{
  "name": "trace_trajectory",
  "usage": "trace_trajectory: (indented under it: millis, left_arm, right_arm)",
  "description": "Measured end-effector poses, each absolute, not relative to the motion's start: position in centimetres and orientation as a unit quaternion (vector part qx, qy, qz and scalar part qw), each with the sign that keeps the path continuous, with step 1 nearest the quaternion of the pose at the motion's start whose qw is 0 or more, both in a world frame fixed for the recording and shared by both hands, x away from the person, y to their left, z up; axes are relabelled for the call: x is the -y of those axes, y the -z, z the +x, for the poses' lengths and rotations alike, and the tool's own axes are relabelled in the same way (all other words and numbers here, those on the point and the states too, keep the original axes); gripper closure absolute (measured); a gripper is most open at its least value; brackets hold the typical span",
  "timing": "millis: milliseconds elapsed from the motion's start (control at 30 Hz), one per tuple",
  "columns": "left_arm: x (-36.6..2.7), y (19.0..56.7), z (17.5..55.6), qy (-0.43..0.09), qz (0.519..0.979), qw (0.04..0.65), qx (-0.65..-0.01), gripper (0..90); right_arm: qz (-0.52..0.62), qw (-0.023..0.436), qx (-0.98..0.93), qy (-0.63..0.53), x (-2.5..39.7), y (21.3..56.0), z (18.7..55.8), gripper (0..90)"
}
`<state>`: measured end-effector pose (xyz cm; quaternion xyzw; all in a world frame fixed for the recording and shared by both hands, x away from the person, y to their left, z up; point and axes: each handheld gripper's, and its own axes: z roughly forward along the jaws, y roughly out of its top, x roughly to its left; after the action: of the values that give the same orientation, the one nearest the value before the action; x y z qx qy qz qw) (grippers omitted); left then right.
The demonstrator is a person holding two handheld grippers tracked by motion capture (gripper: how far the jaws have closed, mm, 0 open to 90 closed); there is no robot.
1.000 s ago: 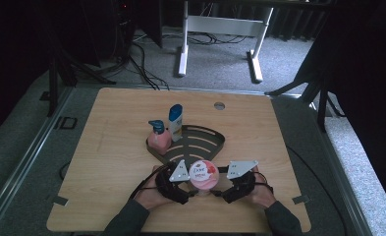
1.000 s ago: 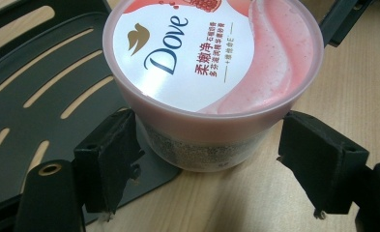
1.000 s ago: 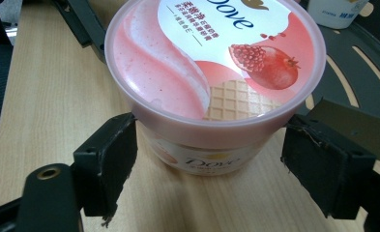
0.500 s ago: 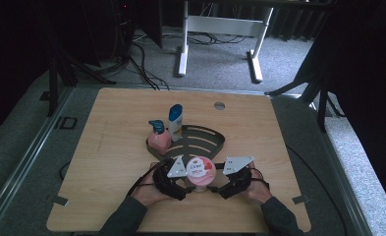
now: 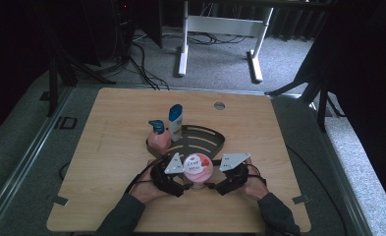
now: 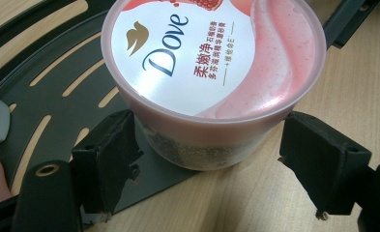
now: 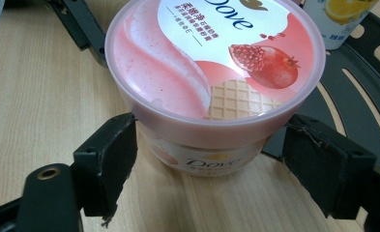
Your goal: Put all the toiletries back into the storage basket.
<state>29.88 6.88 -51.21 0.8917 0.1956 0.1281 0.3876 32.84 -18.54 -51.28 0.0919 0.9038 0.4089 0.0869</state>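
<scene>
A pink Dove tub (image 5: 198,166) with a pomegranate lid sits at the front edge of the black slotted tray (image 5: 211,135), its base partly over the tray rim. My left gripper (image 5: 183,185) grips it from the left and my right gripper (image 5: 214,186) from the right. In the left gripper view the tub (image 6: 211,72) sits between the jaws of the left gripper (image 6: 209,145), which press its wall just under the lid rim. In the right gripper view the right gripper (image 7: 209,145) clasps the tub (image 7: 216,72) the same way.
A pink pump bottle (image 5: 157,138) and a white bottle with a blue cap (image 5: 175,123) stand at the tray's left end. The table (image 5: 107,162) has a round grommet (image 5: 219,105) near its far edge. Bare wood lies to both sides.
Both grippers and the tub between them have shifted slightly away from the person, toward the tray.
</scene>
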Motion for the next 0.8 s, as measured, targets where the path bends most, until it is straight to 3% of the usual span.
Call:
trace_trajectory:
  millis: [800]
  left_arm:
    - [-6.9, 51.0, 31.8, -0.132, 0.887, 0.39, -0.207, 21.4]
  right_arm:
    - [0.102, 0.09, -0.901, -0.412, 18.4, 51.0, 34.8, 20.2]
